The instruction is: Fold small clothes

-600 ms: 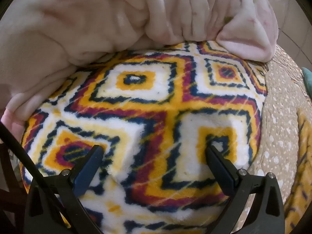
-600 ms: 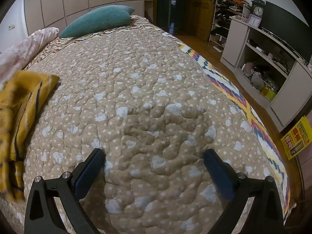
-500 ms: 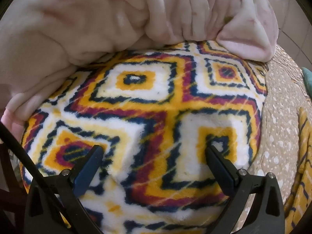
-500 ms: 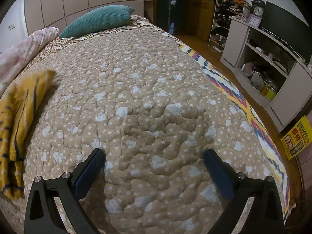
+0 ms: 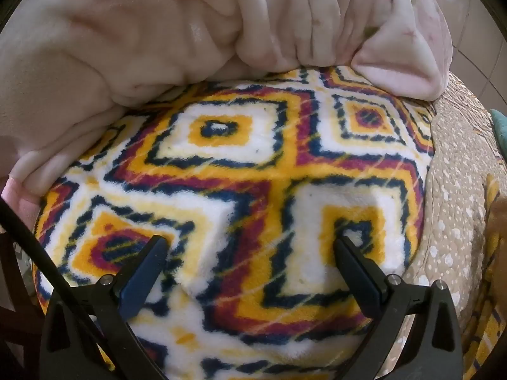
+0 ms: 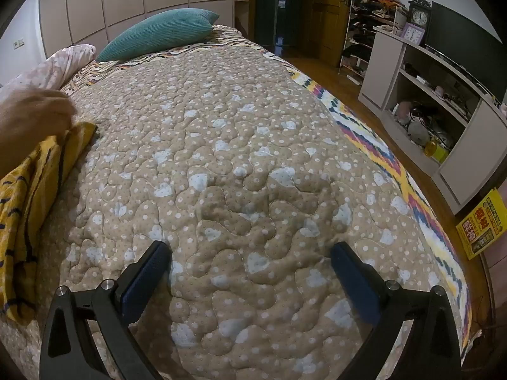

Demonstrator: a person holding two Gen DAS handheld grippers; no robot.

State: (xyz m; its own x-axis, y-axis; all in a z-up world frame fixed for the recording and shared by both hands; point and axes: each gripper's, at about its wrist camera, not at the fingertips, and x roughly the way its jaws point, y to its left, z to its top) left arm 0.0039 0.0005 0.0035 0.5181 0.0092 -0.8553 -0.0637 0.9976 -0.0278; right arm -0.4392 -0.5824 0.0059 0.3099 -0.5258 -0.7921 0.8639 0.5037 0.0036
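Note:
A small yellow garment (image 6: 28, 190) with dark stripes lies bunched at the left edge of the beige dotted quilt (image 6: 240, 145); a bare hand (image 6: 31, 114) rests on its far corner. A strip of the same garment (image 5: 484, 332) shows at the lower right of the left wrist view. My right gripper (image 6: 250, 246) is open over bare quilt, well right of the garment, with nothing between its fingers. My left gripper (image 5: 249, 240) is open over a fleece blanket (image 5: 240, 164) patterned in yellow, red and navy diamonds, also holding nothing.
A crumpled pink blanket (image 5: 158, 41) is piled behind the patterned fleece. A teal pillow (image 6: 158, 33) lies at the head of the bed. To the right, past the bed edge, stand a white shelf unit (image 6: 421, 95) with a clock and a yellow box (image 6: 481, 224).
The yellow garment has been drawn together and shifted at the left of the quilt, and a bare hand has come in onto its far corner. Both grippers stay where they were, open.

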